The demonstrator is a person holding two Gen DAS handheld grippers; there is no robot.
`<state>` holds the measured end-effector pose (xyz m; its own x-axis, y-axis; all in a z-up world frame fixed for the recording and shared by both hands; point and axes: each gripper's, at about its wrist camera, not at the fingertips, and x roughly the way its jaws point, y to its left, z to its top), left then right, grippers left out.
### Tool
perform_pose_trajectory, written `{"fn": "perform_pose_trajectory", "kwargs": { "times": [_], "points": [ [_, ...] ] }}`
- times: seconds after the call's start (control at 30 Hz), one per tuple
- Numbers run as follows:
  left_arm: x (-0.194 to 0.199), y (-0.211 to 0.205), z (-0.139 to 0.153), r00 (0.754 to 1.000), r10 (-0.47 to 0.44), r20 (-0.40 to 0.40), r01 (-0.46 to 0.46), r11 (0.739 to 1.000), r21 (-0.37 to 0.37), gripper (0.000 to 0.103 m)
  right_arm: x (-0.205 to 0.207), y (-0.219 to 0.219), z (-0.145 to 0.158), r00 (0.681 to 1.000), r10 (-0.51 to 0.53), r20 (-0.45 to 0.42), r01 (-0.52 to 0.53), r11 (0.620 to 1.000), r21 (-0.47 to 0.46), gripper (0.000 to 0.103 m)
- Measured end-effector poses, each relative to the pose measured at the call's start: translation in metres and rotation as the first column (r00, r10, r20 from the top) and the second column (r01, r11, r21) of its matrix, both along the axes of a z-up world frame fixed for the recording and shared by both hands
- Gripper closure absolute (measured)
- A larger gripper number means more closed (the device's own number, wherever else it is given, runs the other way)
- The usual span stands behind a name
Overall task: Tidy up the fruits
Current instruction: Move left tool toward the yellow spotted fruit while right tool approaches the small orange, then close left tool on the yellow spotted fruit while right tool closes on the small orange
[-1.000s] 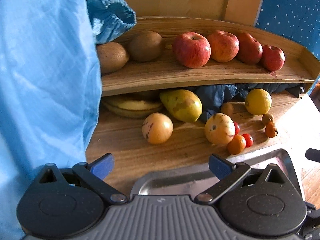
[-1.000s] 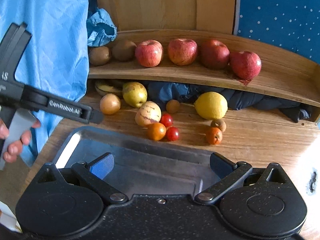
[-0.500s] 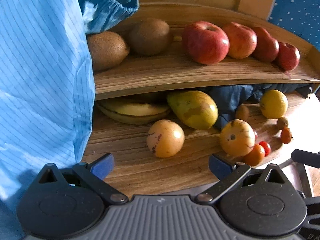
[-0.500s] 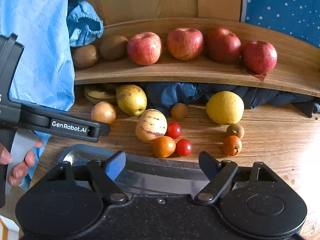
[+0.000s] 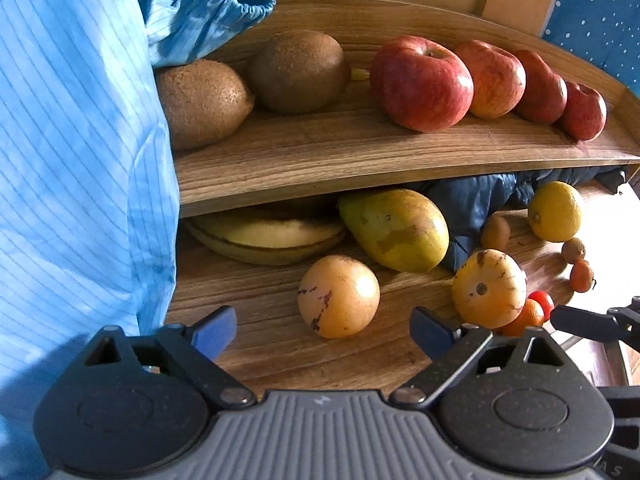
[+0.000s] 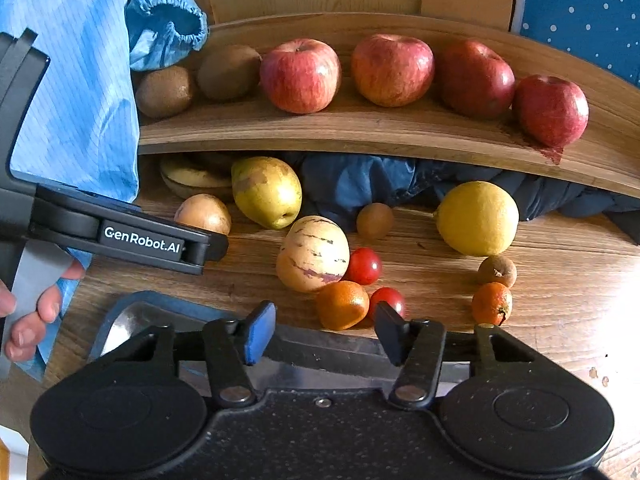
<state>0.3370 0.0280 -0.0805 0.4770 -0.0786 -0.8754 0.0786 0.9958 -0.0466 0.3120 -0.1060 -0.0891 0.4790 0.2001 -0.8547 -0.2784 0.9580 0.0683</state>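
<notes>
Right wrist view: shelf (image 6: 360,132) holds apples, loose fruit lies on the table (image 6: 560,320). Left gripper (image 5: 320,326) gapes empty near a round yellow fruit (image 5: 338,297); right gripper (image 6: 324,330) half-open near an orange (image 6: 342,304), which may roll into the tomatoes

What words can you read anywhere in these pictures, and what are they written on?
"GenRobot.AI": white letters on the side of the black left gripper, seen from the right wrist camera.

In the left wrist view, faint letters sit at the bottom right corner on black plastic, cut off and too blurred to read.

The fruits, the curved wooden shelf and the blue dotted wall panel carry no readable text.
</notes>
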Motion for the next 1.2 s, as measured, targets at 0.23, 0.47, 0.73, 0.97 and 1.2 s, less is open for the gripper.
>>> {"fn": "perform_pose_trajectory", "kwargs": {
  "times": [0.23,0.47,0.73,0.97,1.2],
  "points": [
    [0.007,0.006,-0.004,1.0,-0.013,-0.007,0.012,1.0,-0.027,0.012,0.006,0.005,-0.003,1.0,-0.011,-0.007,0.011,0.999,-0.041,0.054],
    [0.012,0.004,-0.008,1.0,-0.013,0.008,0.013,0.999,-0.05,0.023,0.008,0.013,-0.006,1.0,0.006,0.01,-0.005,0.996,-0.085,0.061],
    [0.01,-0.001,-0.01,1.0,-0.007,0.018,0.008,0.998,-0.057,0.037,0.007,0.022,-0.008,0.998,0.052,0.032,-0.046,0.985,-0.166,0.065],
    [0.011,-0.004,-0.014,1.0,-0.005,0.014,0.006,0.999,-0.052,0.052,0.001,0.031,-0.011,0.995,0.085,0.056,-0.069,0.967,-0.246,0.071],
    [0.008,-0.003,-0.012,1.0,-0.007,0.015,0.008,0.998,-0.063,0.053,-0.001,0.03,-0.009,0.995,0.083,0.06,-0.066,0.967,-0.245,0.072]
  ]
}}
